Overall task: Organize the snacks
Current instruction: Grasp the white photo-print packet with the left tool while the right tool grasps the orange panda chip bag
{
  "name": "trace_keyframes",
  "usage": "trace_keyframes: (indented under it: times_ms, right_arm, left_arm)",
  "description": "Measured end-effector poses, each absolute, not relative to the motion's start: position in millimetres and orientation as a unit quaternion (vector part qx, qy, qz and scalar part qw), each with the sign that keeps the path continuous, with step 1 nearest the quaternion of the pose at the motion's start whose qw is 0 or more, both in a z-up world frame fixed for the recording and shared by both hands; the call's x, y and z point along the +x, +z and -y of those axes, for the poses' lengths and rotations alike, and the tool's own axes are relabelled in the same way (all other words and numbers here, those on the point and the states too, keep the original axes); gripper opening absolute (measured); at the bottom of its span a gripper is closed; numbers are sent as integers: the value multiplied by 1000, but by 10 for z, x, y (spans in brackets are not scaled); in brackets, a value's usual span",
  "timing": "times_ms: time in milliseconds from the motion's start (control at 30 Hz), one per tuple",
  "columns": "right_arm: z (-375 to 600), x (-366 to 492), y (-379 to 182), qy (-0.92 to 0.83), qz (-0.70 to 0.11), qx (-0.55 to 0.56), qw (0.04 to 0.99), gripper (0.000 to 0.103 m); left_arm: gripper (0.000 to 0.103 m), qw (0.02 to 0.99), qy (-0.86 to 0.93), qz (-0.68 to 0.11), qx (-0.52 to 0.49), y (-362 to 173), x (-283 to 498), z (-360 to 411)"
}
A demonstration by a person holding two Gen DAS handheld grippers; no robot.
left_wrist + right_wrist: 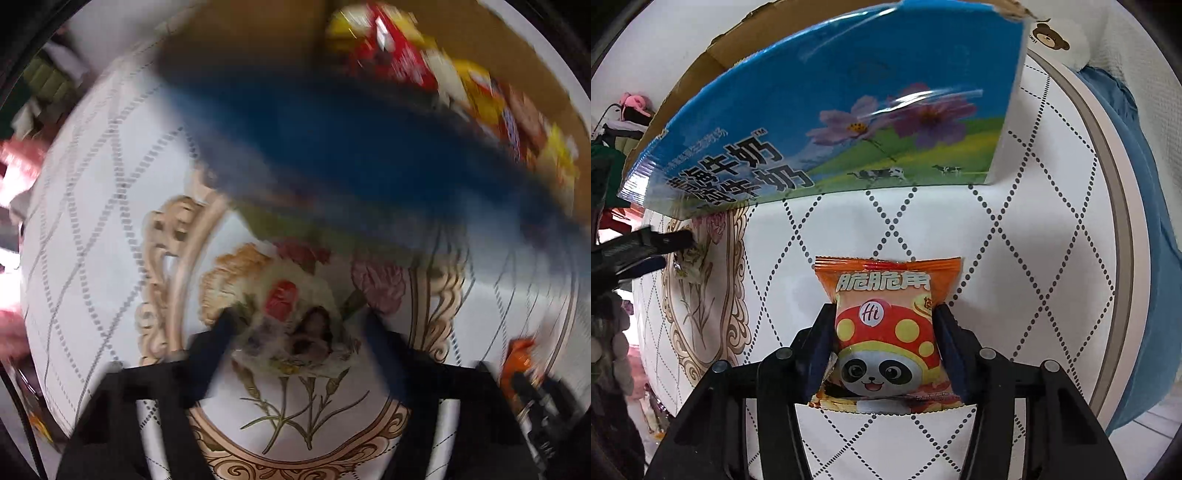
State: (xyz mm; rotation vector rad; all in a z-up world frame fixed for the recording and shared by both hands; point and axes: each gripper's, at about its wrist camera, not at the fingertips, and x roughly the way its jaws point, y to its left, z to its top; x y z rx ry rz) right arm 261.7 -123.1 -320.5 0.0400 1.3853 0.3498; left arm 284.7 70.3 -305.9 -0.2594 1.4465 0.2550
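Right gripper (pixel 886 332): jaws clamped the orange panda snack packet (pixel 888 332).
Left gripper (pixel 295 328): jaws pressed a pale small packet (pixel 295 332).
Blue carton (pixel 831 110): stood beyond both jaws.

Round table in a cluttered room
White cloth (pixel 1015 236) with dotted diamonds and floral medallion (pixel 295 417); blue fabric (pixel 1137 206) beside it.
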Motion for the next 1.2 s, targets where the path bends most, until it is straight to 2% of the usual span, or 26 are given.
trace_keyframes:
  times_ms: [300,533,900,1200]
  right_arm:
    - [1064,2526,-3181,181,-642,3,745,55]
    - [862,2068,-3271,220,-673,-17,706,55]
    - [790,1934,-3496,210,-689,-24,693,55]
    - [726,1962,-3609,192,-692,-26,696,58]
  left_arm:
    - [57,732,61,-675,-66,-3084,2371,-417]
    - [57,688,17,-720,-89,-3301,1787,-93]
    - [61,692,32,-718,-69,-3523,1785,237]
    - [64,690,34,-719,-71,-3574,1981,138]
